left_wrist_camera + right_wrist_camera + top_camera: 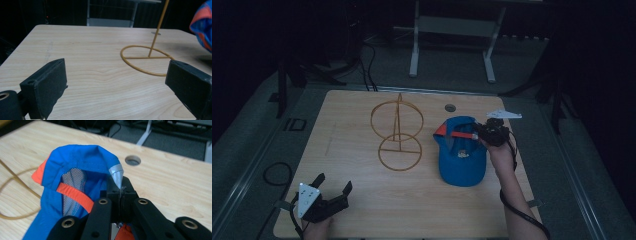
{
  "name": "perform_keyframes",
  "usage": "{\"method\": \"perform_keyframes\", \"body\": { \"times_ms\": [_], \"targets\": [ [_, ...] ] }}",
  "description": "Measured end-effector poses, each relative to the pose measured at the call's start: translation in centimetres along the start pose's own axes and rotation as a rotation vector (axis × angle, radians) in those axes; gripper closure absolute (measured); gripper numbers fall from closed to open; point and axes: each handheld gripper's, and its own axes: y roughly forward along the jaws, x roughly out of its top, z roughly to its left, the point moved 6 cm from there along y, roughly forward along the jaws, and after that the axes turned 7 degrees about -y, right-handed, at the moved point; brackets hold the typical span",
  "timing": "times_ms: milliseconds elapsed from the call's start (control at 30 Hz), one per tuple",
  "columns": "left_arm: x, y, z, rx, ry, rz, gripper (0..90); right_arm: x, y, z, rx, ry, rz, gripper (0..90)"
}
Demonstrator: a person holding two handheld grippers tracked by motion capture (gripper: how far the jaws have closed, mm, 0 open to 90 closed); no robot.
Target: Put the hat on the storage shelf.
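Note:
A blue cap (pixel 462 160) with orange trim and an orange strap lies on the right half of the wooden table (pixel 357 195). My right gripper (pixel 482 133) is shut on the cap's rear edge and holds that edge raised. In the right gripper view the jaws pinch blue fabric (pixel 82 157) beside a grey tab (pixel 117 173). A gold wire stand (pixel 398 135), two rings on an upright rod, stands at the table's middle. My left gripper (pixel 333 184) rests open near the front left corner, with the stand's base ring (pixel 146 60) ahead of its jaws.
A round cable hole (pixel 450 107) sits in the tabletop behind the cap. A white desk frame (pixel 452 40) stands on the dark floor beyond the table. Cables (pixel 367 65) trail on the floor at the back left.

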Motion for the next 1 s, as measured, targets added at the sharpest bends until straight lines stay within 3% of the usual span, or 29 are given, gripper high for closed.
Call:
{"method": "perform_keyframes", "body": {
  "times_ms": [133,433,567,733,1000],
  "targets": [
    [0.0,0.0,-0.7,0.005,0.033,0.015,4.1,1.4,-1.8,0.6,-0.013,-0.029,-0.046,88.7],
    [0.4,-0.2,-2.0,-0.036,0.029,0.033,4.1,4.3,-5.8,1.8,-0.027,-0.098,-0.134,88.8],
    [1.3,-0.4,-3.9,-0.095,0.039,0.059,4.1,5.3,-7.5,2.3,-0.038,-0.127,-0.160,88.7],
    [3.1,-0.6,-7.0,-0.177,0.071,0.095,4.5,6.4,-9.2,2.4,-0.039,-0.130,-0.195,88.8],
    [7.6,-0.7,-12.2,-0.322,0.127,0.094,4.6,7.6,-11.9,3.8,-0.034,-0.166,-0.241,88.7]
  ]
}}
